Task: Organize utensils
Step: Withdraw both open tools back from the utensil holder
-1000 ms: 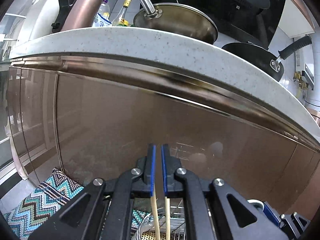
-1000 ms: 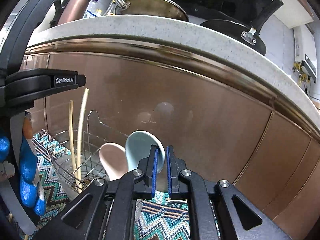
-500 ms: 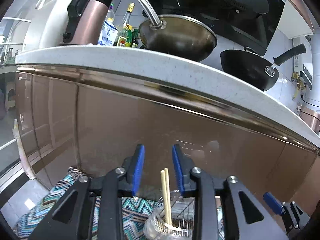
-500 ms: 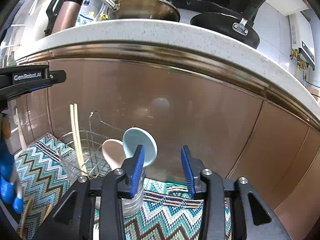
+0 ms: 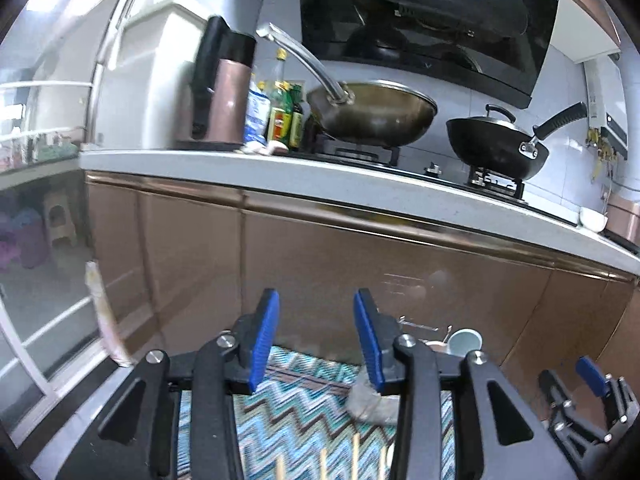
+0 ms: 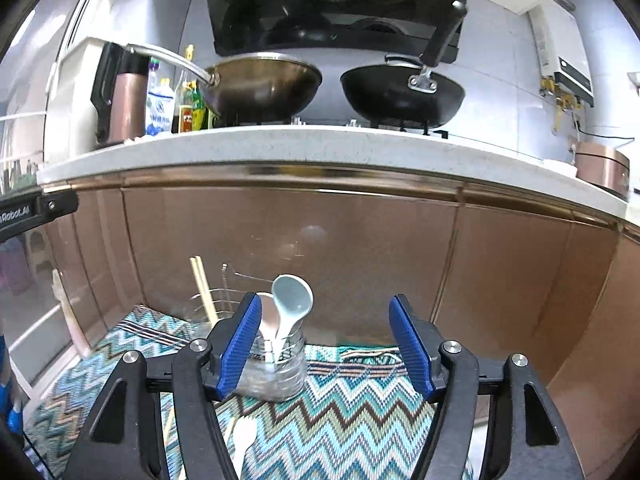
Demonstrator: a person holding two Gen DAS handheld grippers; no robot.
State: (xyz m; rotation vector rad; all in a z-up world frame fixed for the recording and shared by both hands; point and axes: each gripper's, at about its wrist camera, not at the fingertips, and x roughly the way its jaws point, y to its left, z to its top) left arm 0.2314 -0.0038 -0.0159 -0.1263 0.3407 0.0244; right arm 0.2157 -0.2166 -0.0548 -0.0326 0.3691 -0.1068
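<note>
— Blue pads, black frame: left gripper [image 5: 316, 340]. Condition?
— Jaws apart and opening, nothing between them. It points a little downward, toward the brown cabinet [image 5: 360, 264], over the zigzag mat [image 5: 296, 408].

— Right gripper [image 6: 326, 344]?
— Same build. Jaws wider and opening, nothing pinched between them; the holder only shows through the gap, farther off. Tilted slightly down, facing the same cabinet front. From the left camera its blue tip appears at the lower right.

— Utensils, located?
— Wire holder [image 6: 276, 364] upright on the mat, close to the cabinet. In it: a pale blue spoon [image 6: 292, 294], bowl up; a pinkish spoon [image 6: 267, 316] just beside it, partly behind the right gripper's left pad; two chopsticks [image 6: 202, 288] leaning left.
— Loose items?
— A white plastic fork [image 6: 244, 432] flat on the mat, nearer the camera than the holder. Several stick tips [image 5: 320, 464] show at the bottom edge of the left view; their lower ends are cut off.

— Surroundings?
— White counter [image 6: 320, 144] above the cabinet. On it: brass wok [image 6: 264, 84], black wok [image 6: 400, 96], a pink flask [image 6: 124, 96], bottles [image 6: 184, 108].
</note>
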